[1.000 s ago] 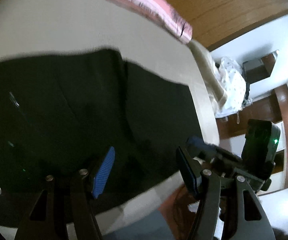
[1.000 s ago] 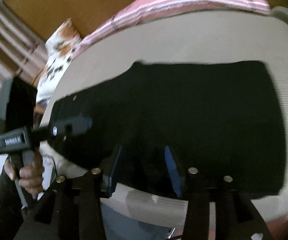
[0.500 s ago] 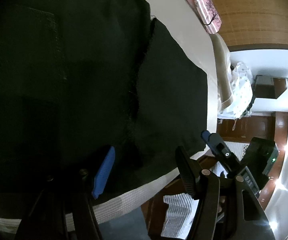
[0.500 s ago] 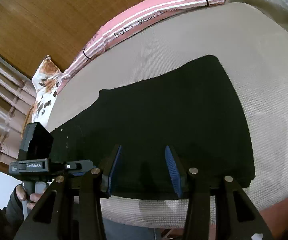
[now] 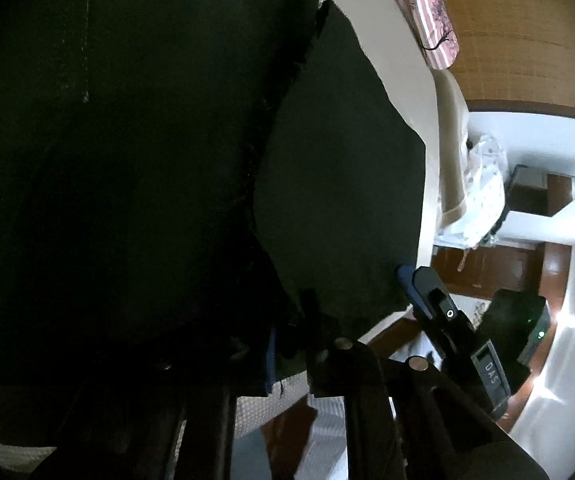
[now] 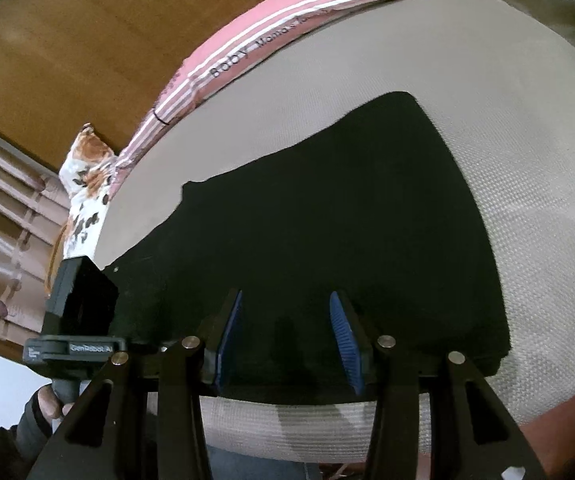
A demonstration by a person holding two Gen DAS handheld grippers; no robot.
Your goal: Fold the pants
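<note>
Left wrist view: black pants (image 5: 135, 152) fill most of the frame, spread flat on the pale bed (image 5: 403, 60). Left gripper (image 5: 287, 344) sits at the near hem, its fingers pressed nearly together with dark cloth bunched between them; reads as a pinch on the pants edge, though the shadow hides detail. Right gripper (image 5: 427, 292) shows at the far right, beside the cloth's corner.

Right wrist view: pants (image 6: 327, 216) lie flat, the near edge just under the right gripper (image 6: 287, 340), whose blue pads are spread wide with nothing between.

Handling, judged: soft, limp, light cloth; it will sag and drag, so take hold at the hem corners and lift both together.

Against half a second ago: left fingers stood well apart over the cloth, now closed at the edge; right gripper looks unchanged.
</note>
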